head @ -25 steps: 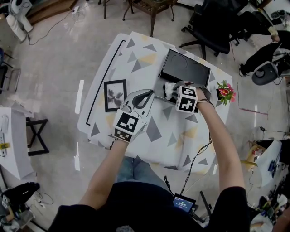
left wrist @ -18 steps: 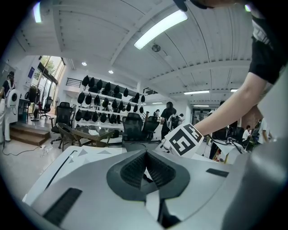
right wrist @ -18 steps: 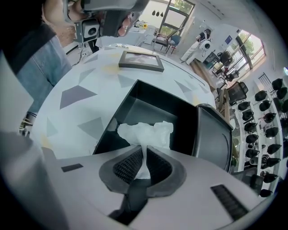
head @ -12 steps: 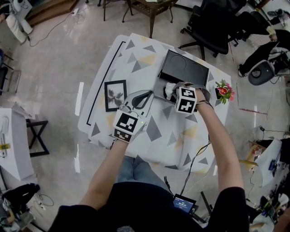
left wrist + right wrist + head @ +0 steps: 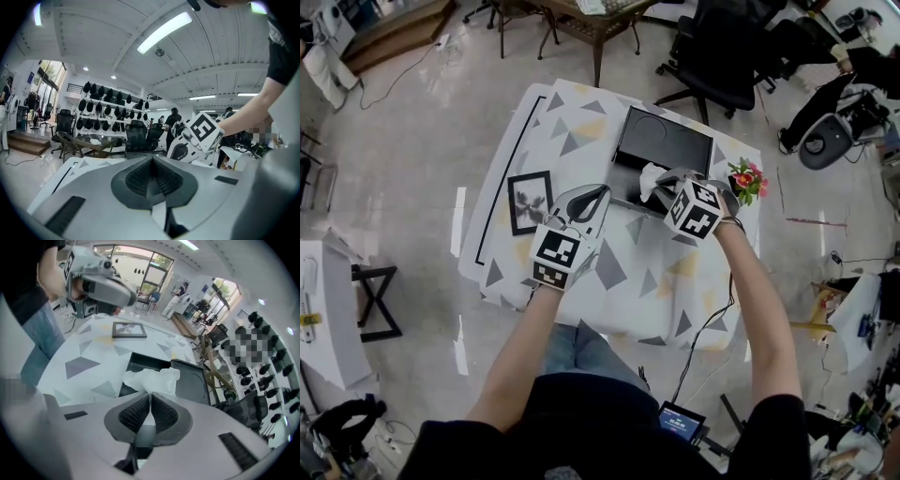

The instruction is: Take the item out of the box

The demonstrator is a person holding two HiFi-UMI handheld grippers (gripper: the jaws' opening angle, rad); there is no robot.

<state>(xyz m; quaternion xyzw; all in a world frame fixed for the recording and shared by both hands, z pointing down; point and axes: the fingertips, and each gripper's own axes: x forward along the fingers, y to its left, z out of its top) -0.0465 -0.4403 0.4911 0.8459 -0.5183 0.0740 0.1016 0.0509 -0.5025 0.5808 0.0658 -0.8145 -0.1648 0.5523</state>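
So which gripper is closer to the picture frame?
Left. The left gripper hovers just right of the picture frame; the right gripper is farther off at the black box, pinching white paper.

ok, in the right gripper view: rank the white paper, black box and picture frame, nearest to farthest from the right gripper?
1. white paper: pinched between the jaws of the right gripper, at the tips.
2. black box: just beyond the paper, lying open.
3. picture frame: farthest, lying flat, up and left in the view.
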